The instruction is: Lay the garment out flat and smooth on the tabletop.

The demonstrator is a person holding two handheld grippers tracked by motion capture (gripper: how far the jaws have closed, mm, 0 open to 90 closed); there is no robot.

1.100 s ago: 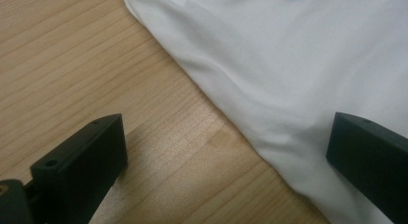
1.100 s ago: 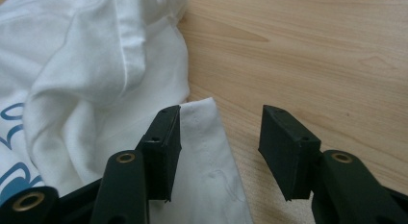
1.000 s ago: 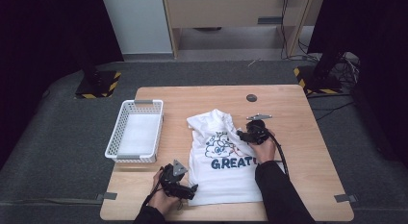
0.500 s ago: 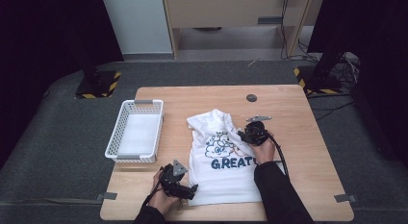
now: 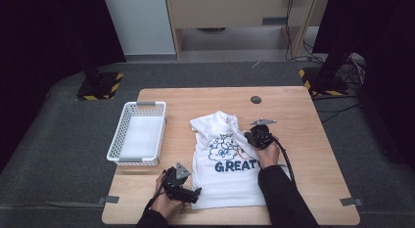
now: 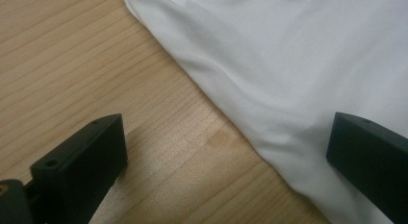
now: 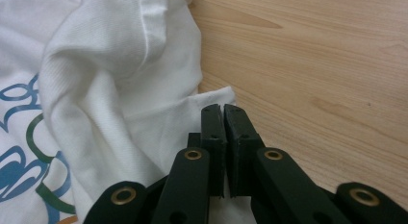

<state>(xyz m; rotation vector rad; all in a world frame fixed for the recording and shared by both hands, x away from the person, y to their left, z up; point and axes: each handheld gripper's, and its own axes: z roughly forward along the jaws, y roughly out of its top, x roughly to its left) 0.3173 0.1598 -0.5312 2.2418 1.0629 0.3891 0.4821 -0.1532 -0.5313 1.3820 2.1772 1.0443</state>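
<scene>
A white T-shirt (image 5: 225, 181) printed with "GREAT" lies spread on the wooden table (image 5: 313, 154). My left gripper (image 5: 195, 194) rests at the shirt's lower left corner. It is open, and in the left gripper view its wide-set jaws (image 6: 226, 132) straddle the shirt's edge (image 6: 288, 65) without pressing it. My right gripper (image 5: 247, 136) sits at the shirt's right side by the bunched sleeve. Its jaws have just been closing. In the right gripper view they (image 7: 222, 108) stand together on a flap of the white fabric (image 7: 120, 65).
A white mesh basket (image 5: 117, 140) stands on the left part of the table, close to the shirt. A small dark round disc (image 5: 256, 99) sits near the far edge. Bare wood stretches to the right of the shirt.
</scene>
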